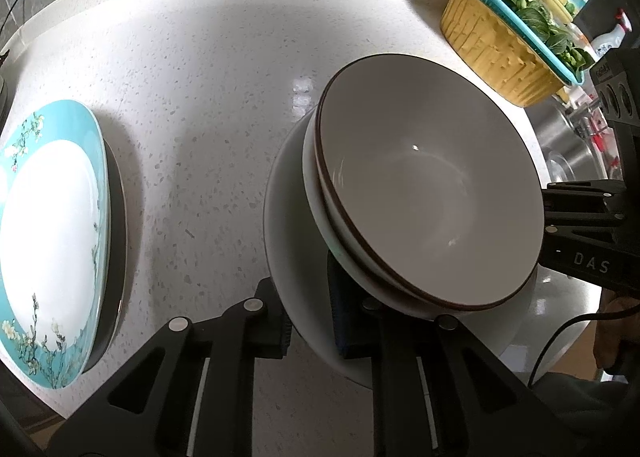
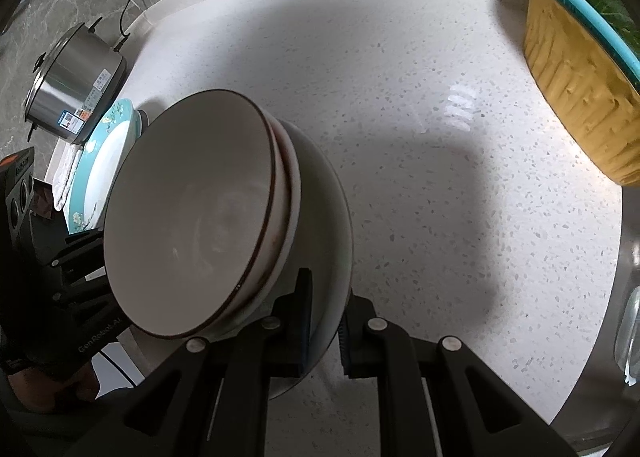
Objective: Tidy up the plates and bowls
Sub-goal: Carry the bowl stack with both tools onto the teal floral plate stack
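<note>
Speckled white surface (image 1: 208, 105) spread wide beneath both cameras, backed by grey marbled wall tile. Yellow basin (image 1: 492, 53) with teal colander (image 1: 532, 37) of leafy greens parked at far right edge; steel cooker pot (image 2: 72, 81) standing at far left corner. Teal floral plate (image 1: 52, 241) lying flat at left, well apart from the stack in the left view. Large white plate (image 1: 288, 217) at centre, carrying nested brown-rimmed bowls (image 1: 432, 185), whole stack tilted. Left claw (image 1: 308, 321) closed tight on near rim of white plate, one pad (image 1: 280, 337) below the rim and one above. Right claw (image 2: 324, 325) likewise clamped on opposite rim of same plate, blue-edged pads (image 2: 304, 321) pressing either face. Sink glimpsed at right margin.
</note>
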Demonstrator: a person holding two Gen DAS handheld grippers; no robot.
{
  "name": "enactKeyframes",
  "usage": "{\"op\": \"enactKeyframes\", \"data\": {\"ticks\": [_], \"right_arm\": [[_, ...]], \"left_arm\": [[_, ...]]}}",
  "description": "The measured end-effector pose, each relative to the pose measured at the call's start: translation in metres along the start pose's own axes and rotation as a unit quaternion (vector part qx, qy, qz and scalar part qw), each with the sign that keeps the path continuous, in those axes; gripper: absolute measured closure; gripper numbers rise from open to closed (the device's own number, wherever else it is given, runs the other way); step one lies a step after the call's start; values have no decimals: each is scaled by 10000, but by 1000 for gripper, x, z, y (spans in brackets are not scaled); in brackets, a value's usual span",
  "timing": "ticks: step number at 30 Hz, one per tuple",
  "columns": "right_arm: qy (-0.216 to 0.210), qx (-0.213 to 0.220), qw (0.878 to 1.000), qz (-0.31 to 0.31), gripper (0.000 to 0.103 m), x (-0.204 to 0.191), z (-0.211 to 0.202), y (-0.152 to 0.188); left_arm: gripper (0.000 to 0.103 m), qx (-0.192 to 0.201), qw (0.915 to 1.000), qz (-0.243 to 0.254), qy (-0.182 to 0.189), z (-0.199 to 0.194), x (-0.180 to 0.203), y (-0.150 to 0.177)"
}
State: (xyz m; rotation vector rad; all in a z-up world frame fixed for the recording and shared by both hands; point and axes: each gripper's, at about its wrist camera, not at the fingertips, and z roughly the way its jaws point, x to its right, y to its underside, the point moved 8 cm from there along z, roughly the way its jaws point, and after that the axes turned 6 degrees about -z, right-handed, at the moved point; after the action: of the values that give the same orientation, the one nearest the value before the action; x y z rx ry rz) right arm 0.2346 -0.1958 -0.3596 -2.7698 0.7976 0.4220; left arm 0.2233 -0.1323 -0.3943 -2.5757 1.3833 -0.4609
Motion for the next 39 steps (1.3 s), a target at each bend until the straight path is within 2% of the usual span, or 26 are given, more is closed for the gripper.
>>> {"op": "enactKeyframes", "data": {"ticks": [9,18,28,39], "right_arm": [[72,121,9998,-106,90,-12,-20,-5],[75,202,9989,-423,90,-45,-37,-15],[-72,317,9950,-941,90,-105,-48,-38],[-273,319,9891,-1410,90,-172,-35,-67]], "left_arm": [[89,113,9999,-3,12,-30,-2,0],[89,279,9994,-190,-57,-75,-26,1],[89,524,9964,-631,-223,-130,-86,2],[90,705,9913,-1022,-430,-173,-177,3]]}}
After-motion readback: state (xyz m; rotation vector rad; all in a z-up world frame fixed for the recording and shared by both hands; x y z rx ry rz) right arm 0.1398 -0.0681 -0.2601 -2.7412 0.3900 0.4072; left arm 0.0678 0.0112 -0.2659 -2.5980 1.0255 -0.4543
